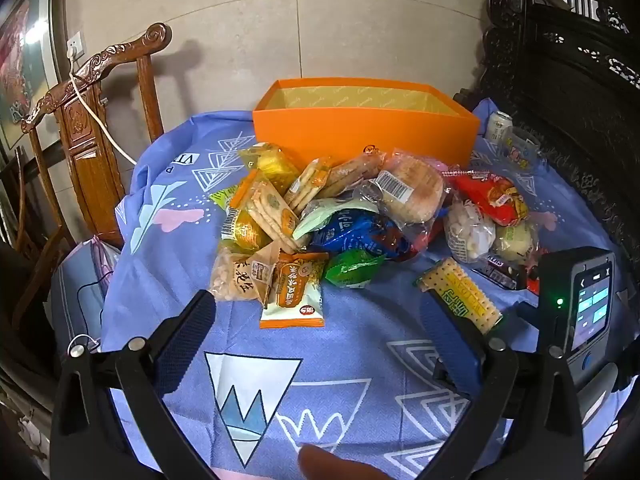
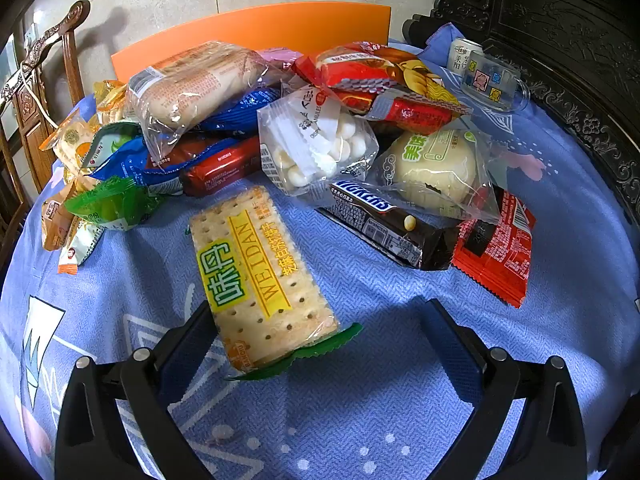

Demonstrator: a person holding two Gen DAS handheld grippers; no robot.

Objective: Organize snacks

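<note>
Snacks (image 1: 340, 216) are sitting heaped beside the orange box (image 1: 368, 128); we are hovering both grippers (image 1: 320, 328) (image 2: 320, 340) wide apart, choosing.

A home dining or sitting room; carved wooden chair (image 1: 94, 120), dark ornate carved cabinet (image 1: 568, 92), tiled wall (image 1: 320, 20), patterned blue tablecloth (image 1: 340, 360) covering the table.
</note>
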